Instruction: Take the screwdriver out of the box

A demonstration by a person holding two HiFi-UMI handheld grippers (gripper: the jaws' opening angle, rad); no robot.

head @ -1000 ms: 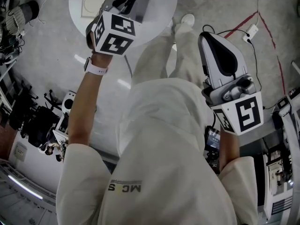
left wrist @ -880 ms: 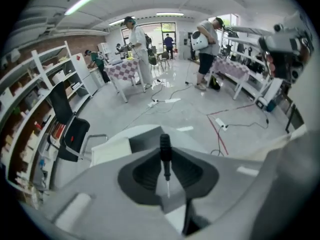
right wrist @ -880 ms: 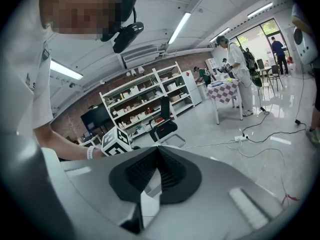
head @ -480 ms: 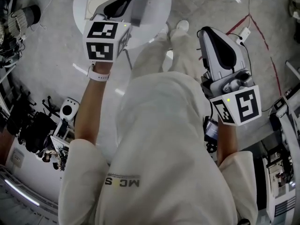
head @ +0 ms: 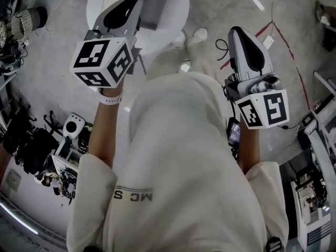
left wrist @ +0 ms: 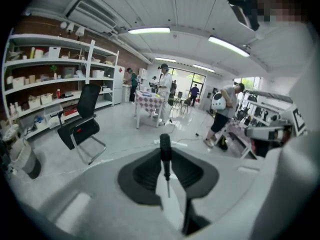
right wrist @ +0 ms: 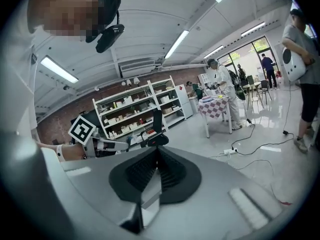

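A slim screwdriver (left wrist: 165, 159) with a black handle stands upright between the jaws of my left gripper (left wrist: 167, 176), which is shut on it. In the head view the left gripper (head: 131, 1) is raised over a round white table (head: 176, 14), close to a grey box (head: 155, 3) on it; the screwdriver is hard to make out there. My right gripper (head: 237, 34) is held up at the right, apart from the table. Its jaws (right wrist: 157, 166) are shut with nothing between them. The left gripper's marker cube (right wrist: 82, 129) shows in the right gripper view.
The person's body in a pale top (head: 184, 167) fills the middle of the head view. Cables (head: 273, 20) and a red floor line lie at the right. An office chair (left wrist: 80, 121), shelves (left wrist: 45, 79) and several people stand around the room.
The left gripper has come up and to the left, nearer the head camera, its marker cube turning. The right gripper has shifted slightly upward. The table and box have slid towards the top edge.
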